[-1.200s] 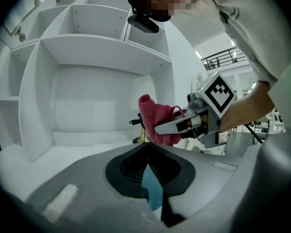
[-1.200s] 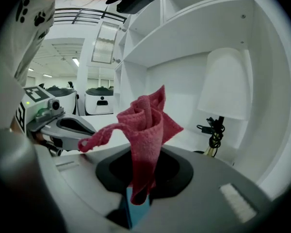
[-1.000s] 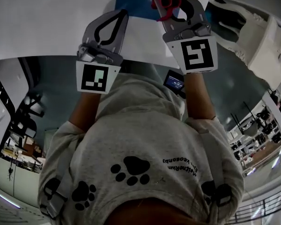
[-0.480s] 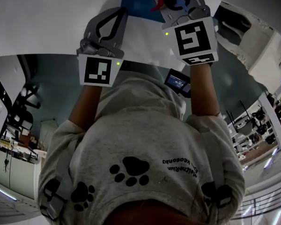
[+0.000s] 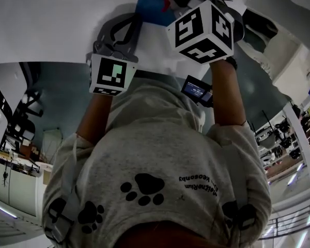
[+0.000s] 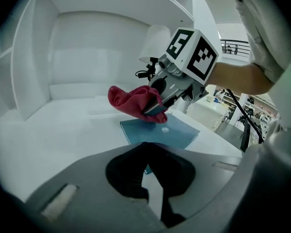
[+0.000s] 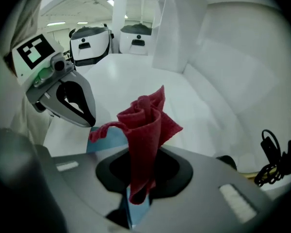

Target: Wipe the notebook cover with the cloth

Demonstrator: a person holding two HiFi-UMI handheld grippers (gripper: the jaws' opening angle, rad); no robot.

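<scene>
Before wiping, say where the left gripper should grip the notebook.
Probably the near corner, from the person's side, coming in low: the notebook lies flat on the table, so only its thin edge offers grip, and that corner is closest to the left gripper.

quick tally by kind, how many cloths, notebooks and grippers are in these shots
red cloth: 1
blue notebook: 1
grippers: 2, the left gripper and the right gripper
total: 4

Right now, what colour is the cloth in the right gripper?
Red cloth; the right gripper view shows it best.
</scene>
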